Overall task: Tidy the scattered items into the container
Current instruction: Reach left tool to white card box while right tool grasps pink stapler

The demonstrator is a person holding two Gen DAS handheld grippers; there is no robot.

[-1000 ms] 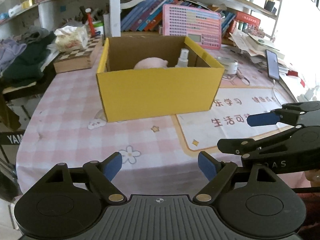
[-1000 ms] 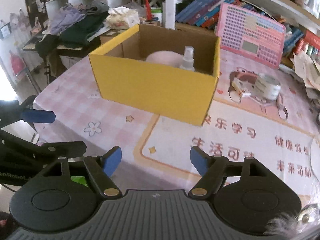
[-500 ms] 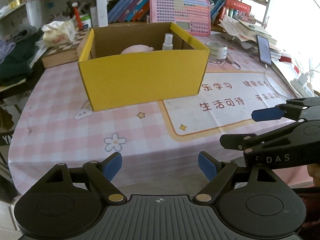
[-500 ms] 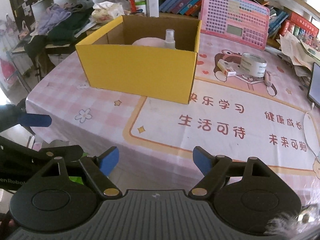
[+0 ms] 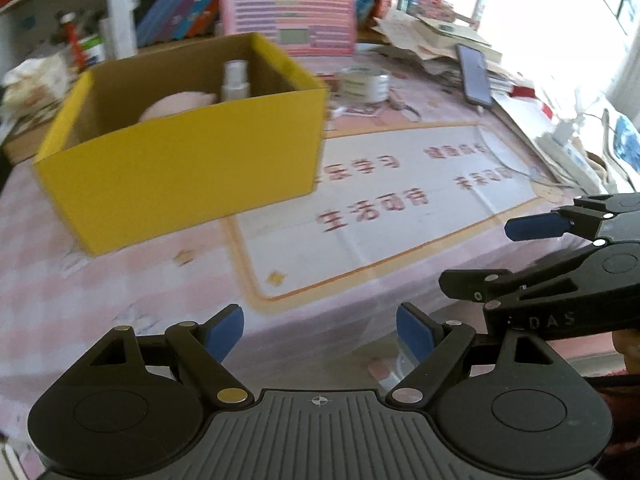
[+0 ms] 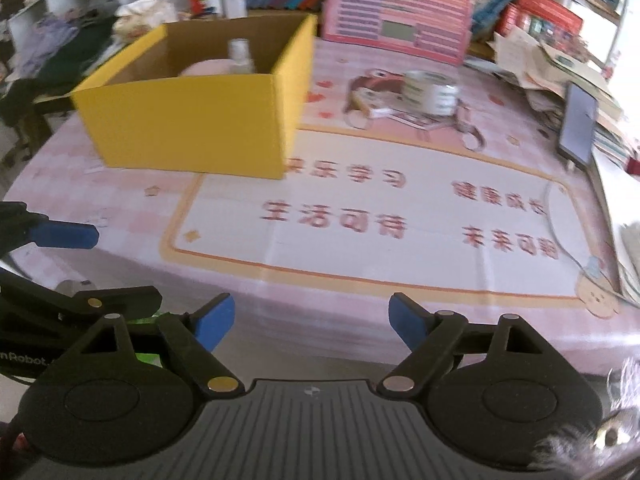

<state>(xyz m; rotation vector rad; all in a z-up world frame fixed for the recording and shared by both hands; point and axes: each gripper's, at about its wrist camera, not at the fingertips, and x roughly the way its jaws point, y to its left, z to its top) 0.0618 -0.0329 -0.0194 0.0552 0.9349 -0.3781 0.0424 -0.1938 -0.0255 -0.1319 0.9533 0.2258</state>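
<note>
1. Both tongs, left [image 5: 319,335] and right [image 6: 311,323], gape wide and carry nothing, well short of the yellow box [image 6: 192,120].
2. On the tabletop [image 6: 360,208] beyond the box lies a tape roll [image 6: 430,88], with a small tube [image 6: 370,107] just beside it.
3. The roll is probably light, stiff and smooth; pinching through its wall, one finger inside the hole, should hold best.
4. A spray bottle [image 6: 240,56] and a pink thing [image 6: 208,67] already sit inside the box.

I see a pink checked tablecloth [image 6: 120,264] with a printed mat [image 6: 400,216], a pink learning board [image 6: 396,24] against a row of books [image 5: 176,12], a smartphone [image 6: 578,128] beside stacked papers [image 5: 432,36], dark clothes [image 6: 60,52] far left.
</note>
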